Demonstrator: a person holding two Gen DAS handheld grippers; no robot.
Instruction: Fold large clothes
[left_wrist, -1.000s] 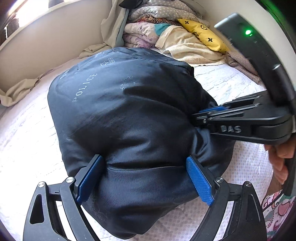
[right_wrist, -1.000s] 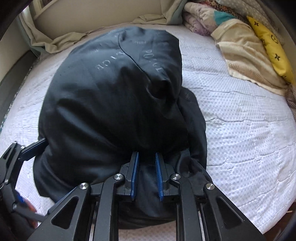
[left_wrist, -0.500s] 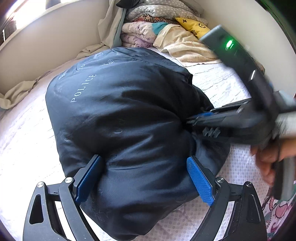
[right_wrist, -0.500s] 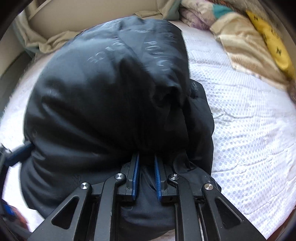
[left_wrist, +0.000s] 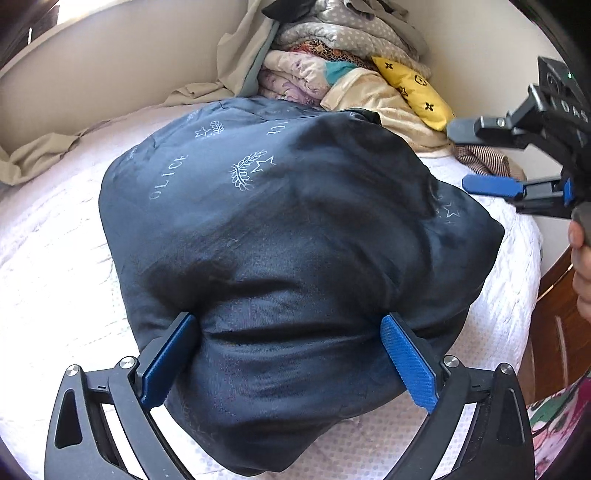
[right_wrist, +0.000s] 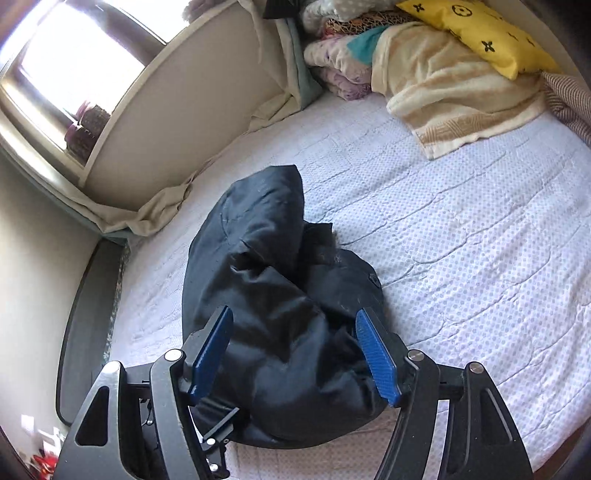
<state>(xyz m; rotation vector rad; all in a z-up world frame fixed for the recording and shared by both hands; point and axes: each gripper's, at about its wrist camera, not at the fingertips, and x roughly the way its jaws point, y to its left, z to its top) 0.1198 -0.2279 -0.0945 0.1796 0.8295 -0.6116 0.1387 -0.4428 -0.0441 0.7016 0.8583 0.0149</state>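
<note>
A dark navy padded jacket (left_wrist: 280, 236) with pale "POLICE" lettering lies bunched in a thick folded bundle on the white bed; it also shows in the right wrist view (right_wrist: 280, 332). My left gripper (left_wrist: 291, 354) has its jaws wide apart, pressed against both sides of the bundle's near end. My right gripper (right_wrist: 295, 354) is open and empty, lifted above the jacket. It shows in the left wrist view (left_wrist: 491, 162) at the right, clear of the cloth.
The white quilted bedspread (right_wrist: 461, 240) has bare room to the right of the jacket. A stack of folded blankets (left_wrist: 325, 70), a cream towel (right_wrist: 454, 96) and a yellow pillow (right_wrist: 480, 33) sit at the head. A beige wall panel (right_wrist: 177, 122) borders the far side.
My right gripper has let go of the jacket's edge, opened wide and lifted up and back. The left gripper stays spread around the bundle.
</note>
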